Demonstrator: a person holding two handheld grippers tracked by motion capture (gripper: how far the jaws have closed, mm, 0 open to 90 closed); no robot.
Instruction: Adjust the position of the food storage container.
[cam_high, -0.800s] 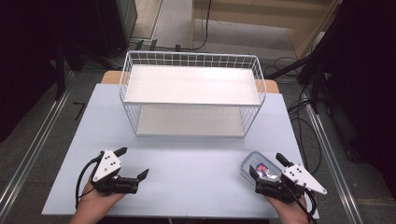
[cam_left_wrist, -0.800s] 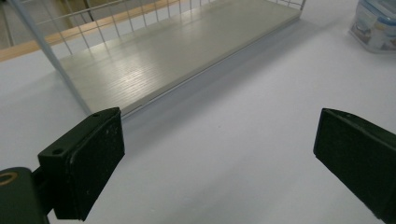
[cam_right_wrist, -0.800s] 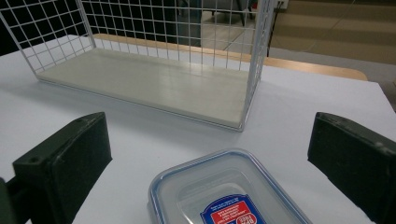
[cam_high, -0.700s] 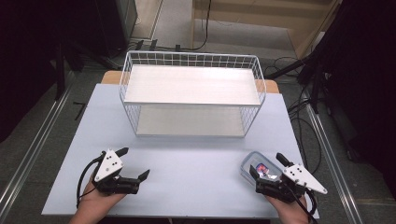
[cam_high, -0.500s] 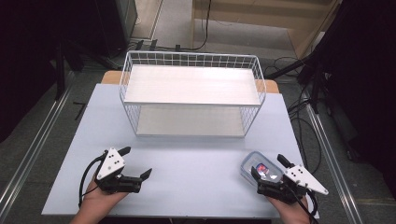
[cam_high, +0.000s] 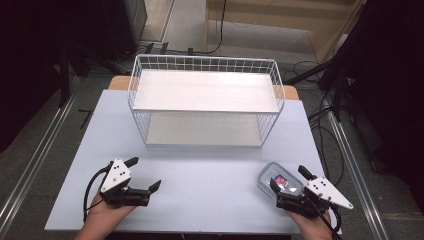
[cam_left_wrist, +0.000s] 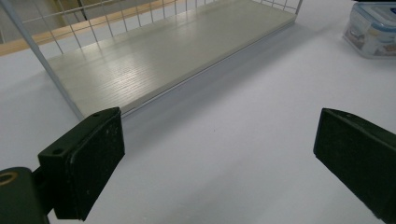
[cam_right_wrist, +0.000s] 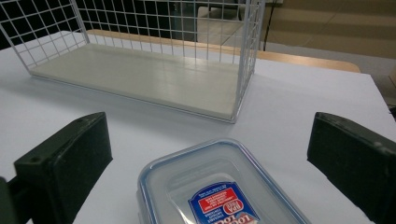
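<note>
A clear plastic food box (cam_high: 278, 181) with a blue-rimmed lid and a red label lies on the pale table at the front right. My right gripper (cam_high: 290, 181) is open, its jaws standing wide on either side of the box's near end (cam_right_wrist: 219, 191), apart from it. My left gripper (cam_high: 144, 175) rests at the front left, open, with bare table between its jaws. The same box (cam_left_wrist: 373, 29) appears far off in the left gripper view. A white wire shelf rack (cam_high: 206, 100) with two pale boards stands at the back centre.
The rack's lower board (cam_left_wrist: 159, 56) sits just above the table, its open front facing me. Wire mesh (cam_right_wrist: 187, 23) closes its back and ends. Cables (cam_high: 325, 125) trail over the floor right of the table (cam_high: 210, 170). A person's hands (cam_high: 107, 217) hold both grippers.
The left gripper has shifted slightly right and forward. The right gripper has crept a little toward the box. The box and rack have not moved.
</note>
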